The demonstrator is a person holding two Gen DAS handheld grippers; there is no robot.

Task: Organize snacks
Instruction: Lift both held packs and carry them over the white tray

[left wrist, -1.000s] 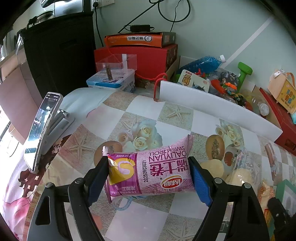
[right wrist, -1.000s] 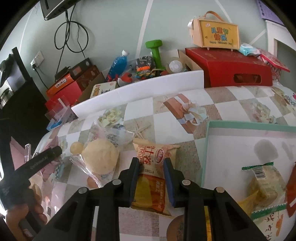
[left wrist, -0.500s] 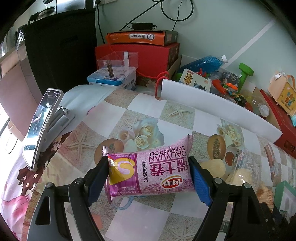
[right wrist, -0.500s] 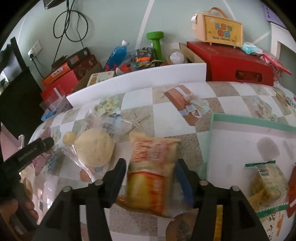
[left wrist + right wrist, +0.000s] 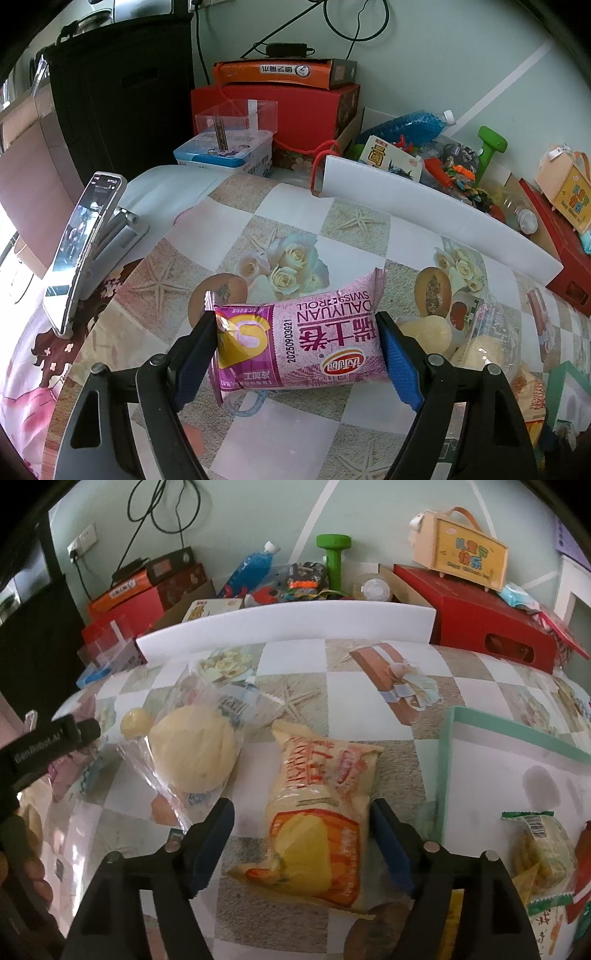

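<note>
While your left gripper (image 5: 297, 360) clamps the pink roll pack (image 5: 295, 345) end to end, its blue pads pressing both short ends, your right gripper (image 5: 301, 843) is opening its jaws around the orange pack (image 5: 317, 819). The pink pack is a plump pillow bag, held crosswise above the table (image 5: 258, 229), with dark purple Chinese lettering, "DALIYUAN SWISS ROLL" in upside-down print, a yellow patch at one end and a red oval logo near the lower edge. Its crimped seams stick out past the pads. The orange pack lies on the table between your right fingers (image 5: 207, 842), lengthwise to them, with a clear gap on the left side and the right pad close to its edge; I cannot tell whether that pad touches. It is a crinkled yellow-orange bag with red characters, blurred here. Just left of it sits a bun in clear wrap (image 5: 194, 753); to the right lies a green-rimmed tray (image 5: 445, 760) holding other snacks.
</note>
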